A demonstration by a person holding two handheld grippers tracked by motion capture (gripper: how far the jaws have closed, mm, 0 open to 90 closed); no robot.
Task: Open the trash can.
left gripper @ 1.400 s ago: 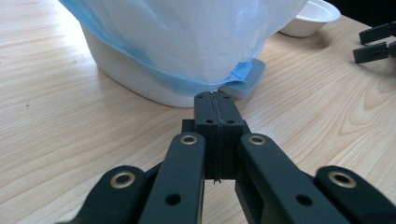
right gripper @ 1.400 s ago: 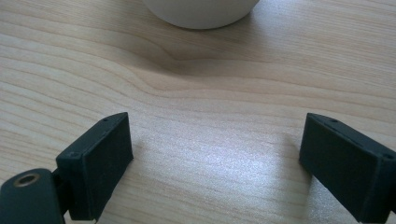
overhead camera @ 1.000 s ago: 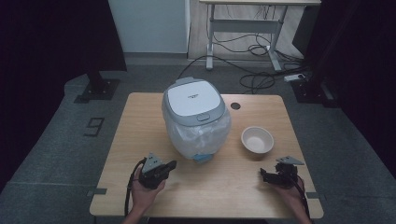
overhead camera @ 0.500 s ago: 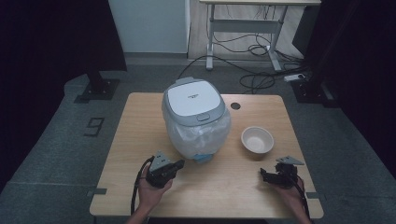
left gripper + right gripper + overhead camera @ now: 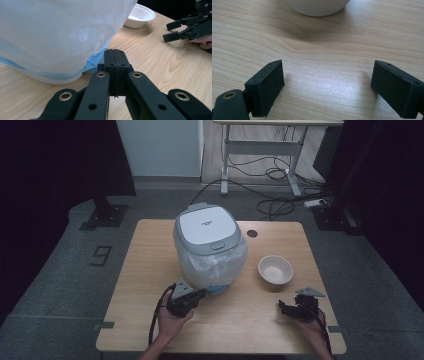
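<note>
Here the left claw (image 5: 199,295), its jaws pressed flat together with nothing between them, sits at the foot of a rice cooker (image 5: 210,245) wrapped in a clear plastic bag (image 5: 60,32). The cooker stands mid-tabletop (image 5: 145,270), lid down. The claw's tip lies just beside the bag's blue hem (image 5: 93,63). To take hold of the bag well, the jaws probably need to part first, then close on loose film rather than the hard body. To the right rests an empty white bowl (image 5: 275,269). Nearer the person, the right claw (image 5: 287,309) is spread wide, holding nothing. Small writing on the lid is too tiny to read.
</note>
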